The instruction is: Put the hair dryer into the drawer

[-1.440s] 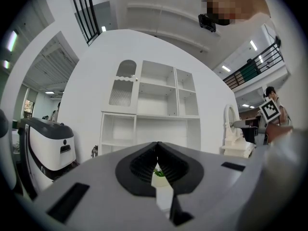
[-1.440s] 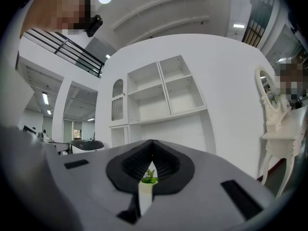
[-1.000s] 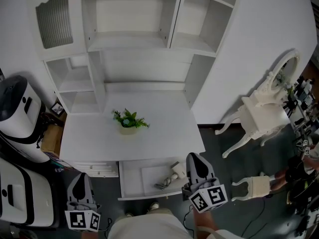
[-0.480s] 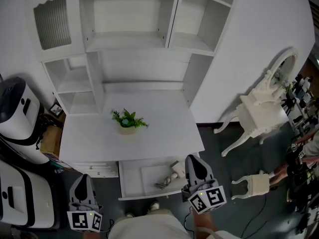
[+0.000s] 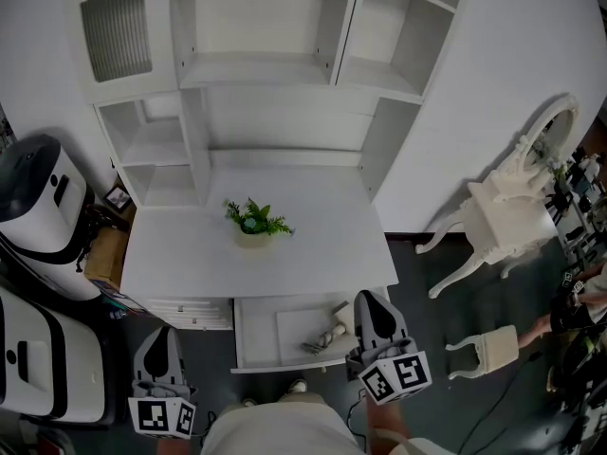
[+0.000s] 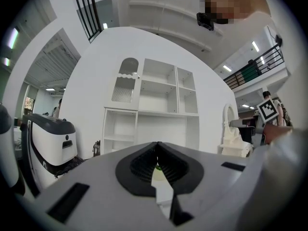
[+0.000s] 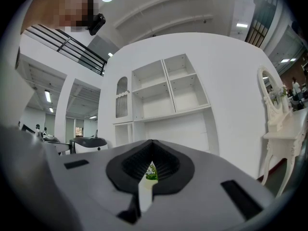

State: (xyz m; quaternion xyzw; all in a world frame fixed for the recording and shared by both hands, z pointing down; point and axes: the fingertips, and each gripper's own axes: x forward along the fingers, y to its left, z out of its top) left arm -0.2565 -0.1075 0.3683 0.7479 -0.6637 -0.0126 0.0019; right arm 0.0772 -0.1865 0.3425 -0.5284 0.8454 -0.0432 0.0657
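Dryer [image 5: 332,331] in drawer [image 5: 254,336] — beside right tool [image 5: 371,301]

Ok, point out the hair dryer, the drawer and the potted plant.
hair dryer [image 5: 330,333]: head view, its body.
drawer [image 5: 254,335]: head view, bare floor at left.
potted plant [image 5: 254,220]: head view, green leaves.

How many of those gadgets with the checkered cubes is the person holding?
2. The left gripper is at the head view's lower left; the right gripper is at the lower right, by the open drawer.

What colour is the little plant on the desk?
The plant is green. It shows best in the head view.
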